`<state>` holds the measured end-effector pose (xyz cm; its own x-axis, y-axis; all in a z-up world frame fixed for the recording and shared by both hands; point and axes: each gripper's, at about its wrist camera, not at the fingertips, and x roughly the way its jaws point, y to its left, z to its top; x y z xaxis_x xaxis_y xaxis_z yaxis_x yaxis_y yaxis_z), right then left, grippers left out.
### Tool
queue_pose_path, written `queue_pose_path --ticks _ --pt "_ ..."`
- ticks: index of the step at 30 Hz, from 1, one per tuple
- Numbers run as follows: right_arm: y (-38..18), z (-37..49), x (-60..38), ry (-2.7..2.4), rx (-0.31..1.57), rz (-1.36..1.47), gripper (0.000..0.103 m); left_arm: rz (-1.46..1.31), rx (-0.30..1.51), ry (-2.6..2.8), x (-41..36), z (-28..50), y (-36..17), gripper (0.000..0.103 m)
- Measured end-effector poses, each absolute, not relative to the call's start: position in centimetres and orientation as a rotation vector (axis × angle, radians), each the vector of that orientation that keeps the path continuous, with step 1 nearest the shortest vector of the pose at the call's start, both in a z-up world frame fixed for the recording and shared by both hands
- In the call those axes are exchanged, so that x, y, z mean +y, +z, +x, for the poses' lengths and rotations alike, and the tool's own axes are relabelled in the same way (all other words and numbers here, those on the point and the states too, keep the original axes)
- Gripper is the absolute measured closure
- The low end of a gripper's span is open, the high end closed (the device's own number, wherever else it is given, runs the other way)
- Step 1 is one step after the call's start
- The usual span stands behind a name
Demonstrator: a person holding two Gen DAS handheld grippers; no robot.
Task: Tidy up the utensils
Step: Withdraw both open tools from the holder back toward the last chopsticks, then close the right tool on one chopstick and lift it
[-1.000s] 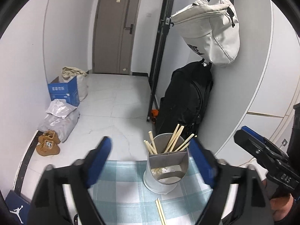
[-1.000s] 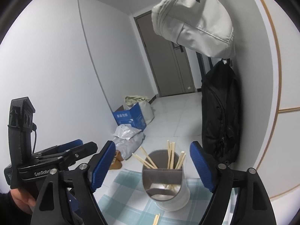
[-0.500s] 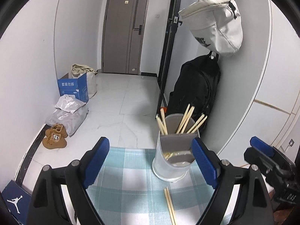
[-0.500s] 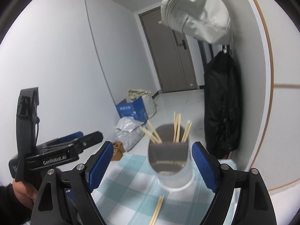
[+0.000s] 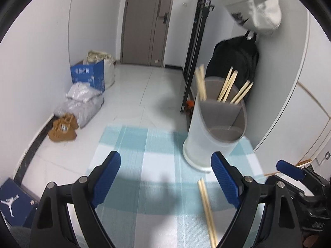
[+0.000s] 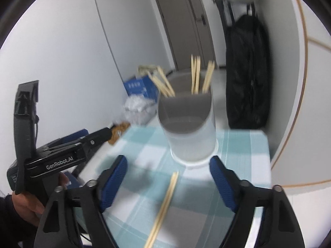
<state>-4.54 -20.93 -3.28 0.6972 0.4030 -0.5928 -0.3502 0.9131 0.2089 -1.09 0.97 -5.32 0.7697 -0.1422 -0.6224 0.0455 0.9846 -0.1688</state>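
Note:
A white round utensil holder (image 5: 215, 132) with a grey divider stands on a blue-and-white checked cloth (image 5: 149, 165); several wooden chopsticks stand in its back half. It also shows in the right wrist view (image 6: 190, 128). A pair of chopsticks (image 5: 206, 208) lies on the cloth in front of the holder, also seen in the right wrist view (image 6: 165, 202). My left gripper (image 5: 165, 177) is open and empty above the cloth. My right gripper (image 6: 168, 183) is open and empty, over the loose chopsticks.
The table's far edge drops to a white tiled floor with a blue box (image 5: 88, 75), grey bags (image 5: 80, 103) and brown shoes (image 5: 62, 128). A black backpack (image 5: 233, 62) hangs on the right wall beside the holder.
Both grippers have tilted down and drawn back over the table, so more cloth and the loose chopsticks show. Both stay open.

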Motion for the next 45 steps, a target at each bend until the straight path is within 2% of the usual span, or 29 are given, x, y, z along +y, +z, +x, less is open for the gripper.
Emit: queue_pose_path --ticks 6,14,16,23,33,45 --pt "-7.8 -2.0 -19.9 0.374 0.883 0.043 0.056 -0.152 0.766 -0.076 2.2 -0.2 -7.7 0.017" --pt "-11.3 0.5 -17.6 0.377 1.019 -0.018 0.067 -0.197 0.789 -0.048 3.9 0.7 -8.5 0.017" --pt "-11.9 1.0 -16.9 0.371 1.043 -0.048 0.072 -0.203 0.792 -0.05 4.2 0.7 -8.6 0.017" --pt "-13.3 2.5 -15.9 0.37 1.103 -0.074 0.075 -0.285 0.83 -0.061 5.8 1.1 -9.1 0.017" --pt "-13.8 3.1 -14.8 0.306 1.136 -0.185 0.088 -0.357 0.854 -0.055 6.9 1.8 -9.2 0.017" --pt "-14.1 4.5 -12.6 0.254 1.181 -0.251 0.086 -0.426 0.881 -0.049 8.3 1.9 -9.4 0.017"
